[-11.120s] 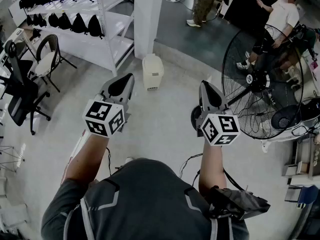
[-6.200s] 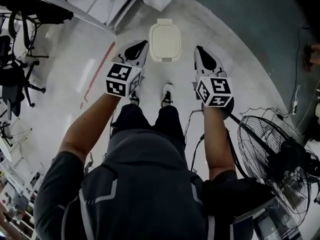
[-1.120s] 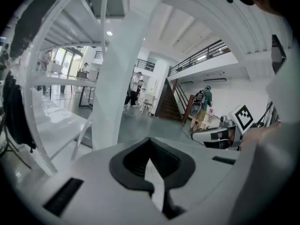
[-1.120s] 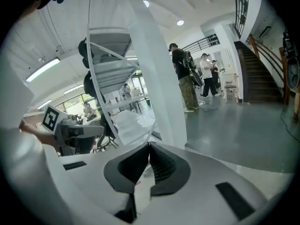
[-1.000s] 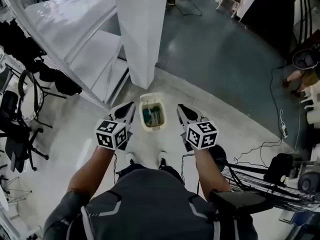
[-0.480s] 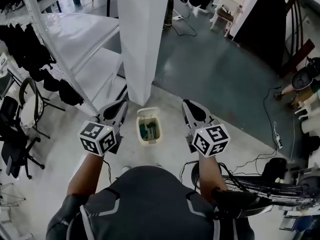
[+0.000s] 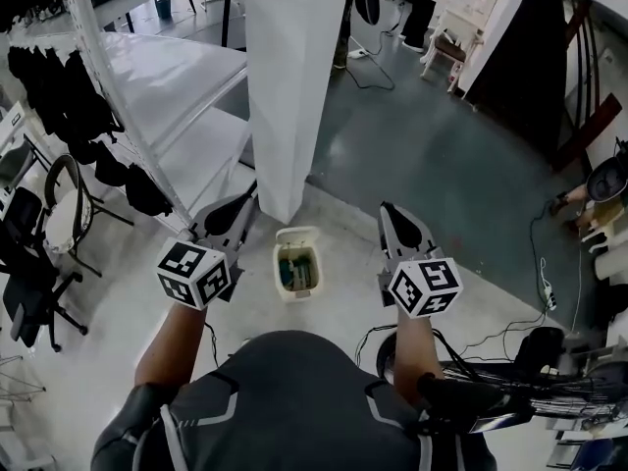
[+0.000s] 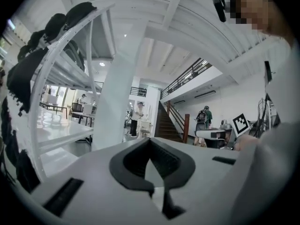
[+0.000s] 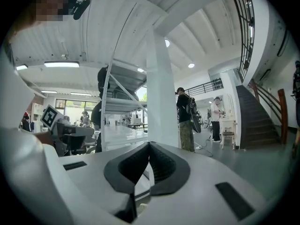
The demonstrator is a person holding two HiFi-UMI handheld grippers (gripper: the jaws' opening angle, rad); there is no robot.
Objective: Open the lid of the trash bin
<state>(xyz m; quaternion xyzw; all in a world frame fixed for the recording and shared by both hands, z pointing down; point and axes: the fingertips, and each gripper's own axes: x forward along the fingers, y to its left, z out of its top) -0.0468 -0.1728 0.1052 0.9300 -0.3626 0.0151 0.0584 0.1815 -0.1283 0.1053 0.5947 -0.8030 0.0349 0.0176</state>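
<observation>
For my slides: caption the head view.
Trash bin open on the floor between left gripper and right gripper, both shut.

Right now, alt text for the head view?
Looking steeply down: an open cream trash bin, lid raised, stands on the floor by a white pillar. The left gripper and right gripper hover either side of it, not touching it.

Floor [image 7: 118, 351] is split: pale concrete near, dark grey beyond. Trash bin [image 7: 281, 269], lid up, is set on the pale part just beside the white pillar [image 7: 294, 96]. Shelf rack [image 7: 167, 96] and office chair [image 7: 29, 283] are stood at left. Cable [image 7: 538, 263] is laid at right.
</observation>
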